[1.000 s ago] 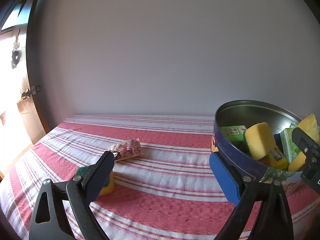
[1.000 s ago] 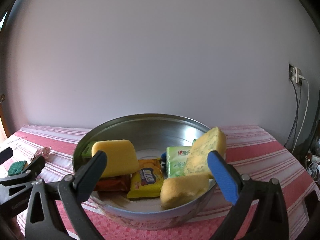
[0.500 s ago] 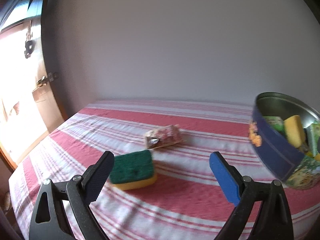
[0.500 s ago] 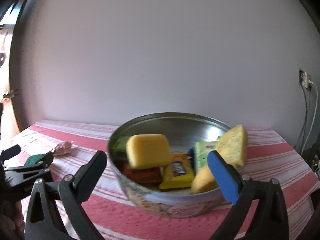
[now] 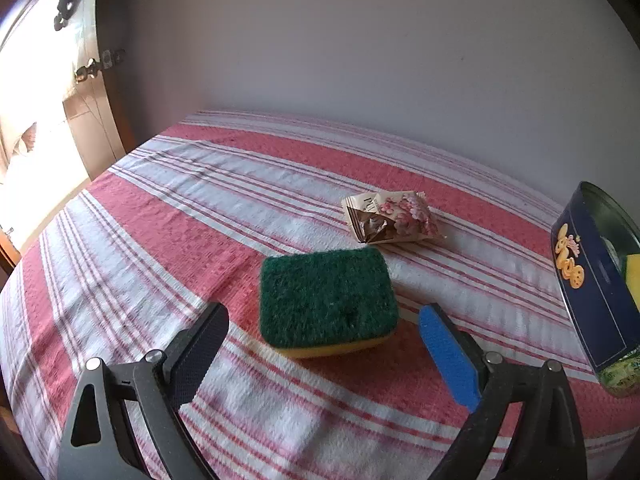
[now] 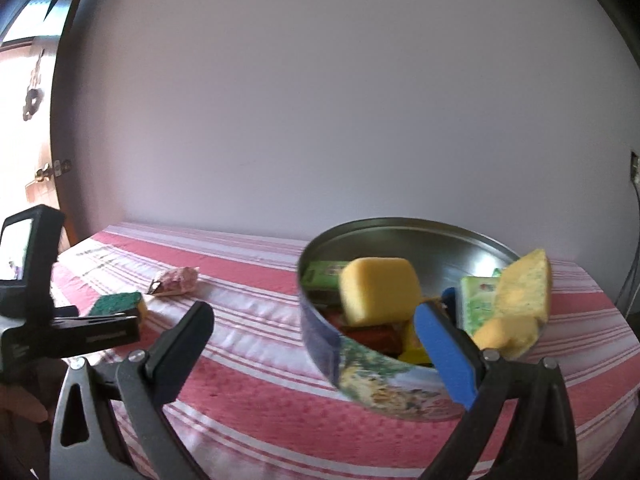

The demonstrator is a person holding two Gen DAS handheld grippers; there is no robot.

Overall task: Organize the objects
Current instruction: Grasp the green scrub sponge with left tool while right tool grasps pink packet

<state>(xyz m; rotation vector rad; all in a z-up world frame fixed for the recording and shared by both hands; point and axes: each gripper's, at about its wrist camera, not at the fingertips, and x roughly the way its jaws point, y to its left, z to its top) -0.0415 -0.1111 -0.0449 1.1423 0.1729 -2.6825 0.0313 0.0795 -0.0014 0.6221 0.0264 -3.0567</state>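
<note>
A green-topped yellow scrub sponge lies flat on the striped cloth; it also shows in the right wrist view. My left gripper is open, its fingers just short of the sponge on either side. A floral snack packet lies beyond it. A round tin holds yellow sponges and several packets; its blue wall shows at the left wrist view's right edge. My right gripper is open and empty, in front of the tin's left side.
The table has a red and white striped cloth and stands against a plain wall. A wooden door is at the left. Cables hang at the wall on the far right.
My left gripper has swung left and moved down to the green sponge, which now sits between its fingers. My right gripper has shifted left, so the tin sits further right in its view.
</note>
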